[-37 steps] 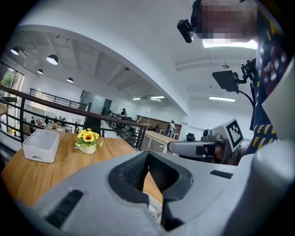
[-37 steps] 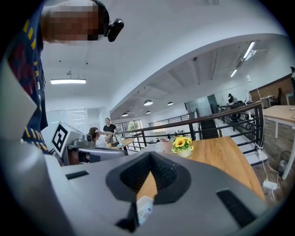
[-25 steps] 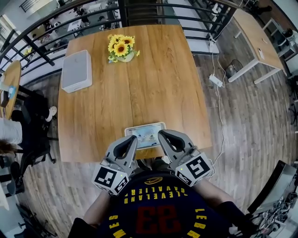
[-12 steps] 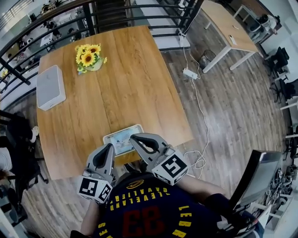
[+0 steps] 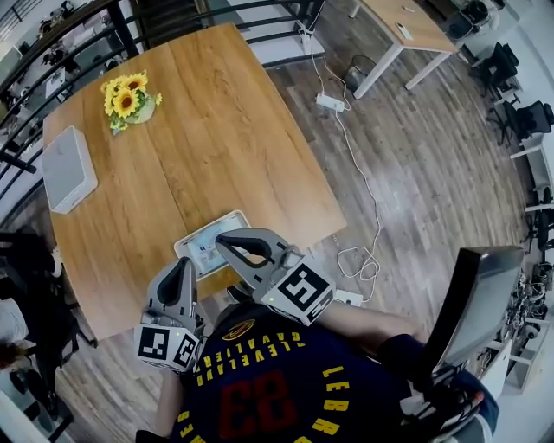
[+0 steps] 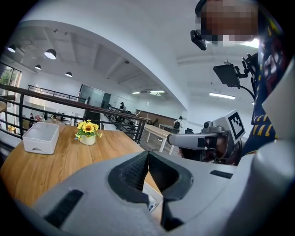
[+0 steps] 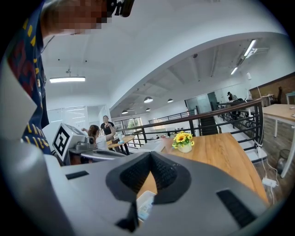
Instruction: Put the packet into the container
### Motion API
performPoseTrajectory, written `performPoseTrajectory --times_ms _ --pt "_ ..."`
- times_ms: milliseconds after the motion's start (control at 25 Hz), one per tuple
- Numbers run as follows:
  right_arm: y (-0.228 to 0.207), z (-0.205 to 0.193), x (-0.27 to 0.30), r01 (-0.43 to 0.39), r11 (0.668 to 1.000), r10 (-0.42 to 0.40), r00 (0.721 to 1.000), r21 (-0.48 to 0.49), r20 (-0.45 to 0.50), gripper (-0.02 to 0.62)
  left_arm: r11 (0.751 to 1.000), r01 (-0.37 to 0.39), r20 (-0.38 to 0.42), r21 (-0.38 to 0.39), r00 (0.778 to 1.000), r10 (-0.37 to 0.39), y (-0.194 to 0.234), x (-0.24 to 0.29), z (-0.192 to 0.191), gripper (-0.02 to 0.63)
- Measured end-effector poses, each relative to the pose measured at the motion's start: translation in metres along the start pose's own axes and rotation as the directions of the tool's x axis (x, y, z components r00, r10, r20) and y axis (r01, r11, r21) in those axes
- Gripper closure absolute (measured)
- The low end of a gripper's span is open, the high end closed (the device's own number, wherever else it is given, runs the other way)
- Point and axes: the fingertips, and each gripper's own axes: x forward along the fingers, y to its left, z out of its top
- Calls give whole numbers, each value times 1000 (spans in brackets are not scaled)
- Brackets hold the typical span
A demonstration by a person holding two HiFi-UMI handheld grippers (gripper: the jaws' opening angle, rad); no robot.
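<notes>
The packet (image 5: pixel 204 245), a flat white-edged pouch with pale blue print, lies on the wooden table (image 5: pixel 225 147) near its front edge. It also peeks out below the jaws in the left gripper view (image 6: pixel 152 201) and the right gripper view (image 7: pixel 144 203). The white box container (image 5: pixel 67 170) stands at the table's far left, well apart from the packet (image 6: pixel 40 137). My left gripper (image 5: pixel 184 263) is shut and empty, just short of the packet's near edge. My right gripper (image 5: pixel 223 240) is shut too, its tips over the packet's near right side, with nothing between them.
A small vase of sunflowers (image 5: pixel 127 95) stands at the table's far side near the container. A black railing (image 5: pixel 52 52) runs behind the table. A power strip and white cable (image 5: pixel 333 102) lie on the floor to the right, beside another table (image 5: pixel 405 26). People sit in the background (image 7: pixel 99 133).
The head view has swung right and tilted, so the table has slid up and left. Both grippers stay shut by the packet; the right one now reaches over it.
</notes>
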Motion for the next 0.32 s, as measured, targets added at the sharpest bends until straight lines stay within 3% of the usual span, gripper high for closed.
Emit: performPoseTrajectory --times_ms 160,320 --pt "-4 3 -14 10 1000 -10 1000 -1 1 583 1000 20 -8 7 1000 -20 -13 6 0 597" --pt "-29 16 -27 73 997 -73 997 -11 8 583 996 79 5 31 997 -80 -24 34 11 597"
